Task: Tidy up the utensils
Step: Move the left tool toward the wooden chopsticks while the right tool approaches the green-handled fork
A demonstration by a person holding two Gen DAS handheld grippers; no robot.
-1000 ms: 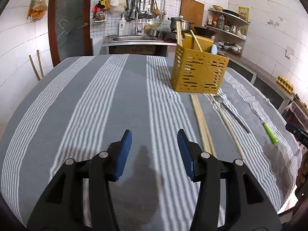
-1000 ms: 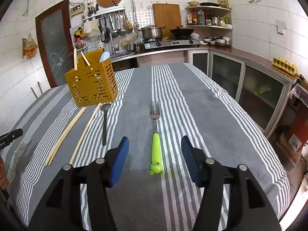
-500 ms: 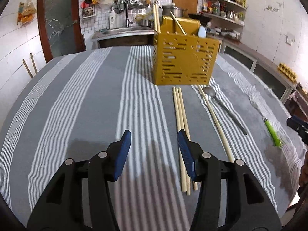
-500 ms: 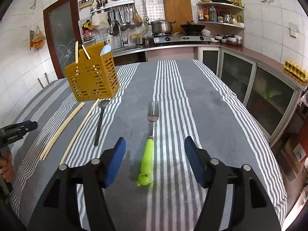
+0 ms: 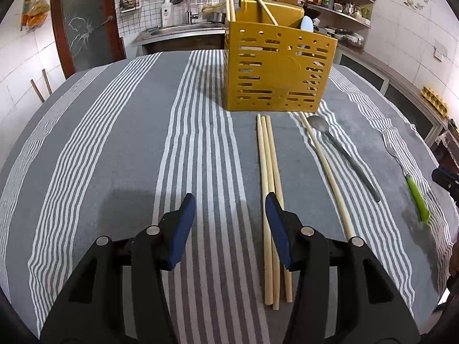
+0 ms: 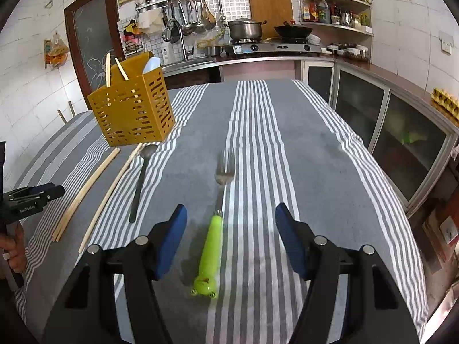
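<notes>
Lowering the released right gripper (image 6: pixel 231 235) astride the fork (image 6: pixel 213 246) handle toward twelve o'clock, left gripper (image 5: pixel 229 223) released beside the chopsticks (image 5: pixel 269 200), aiming squarely before clenching.

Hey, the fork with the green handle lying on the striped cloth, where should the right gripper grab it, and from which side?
Probably the green handle's middle, from above. The fork lies flat on the cloth, tines pointing away, handle end nearest the right gripper, whose open jaws already straddle it. The handle is thick and rounded, easier to pinch across than the thin metal neck.
</notes>
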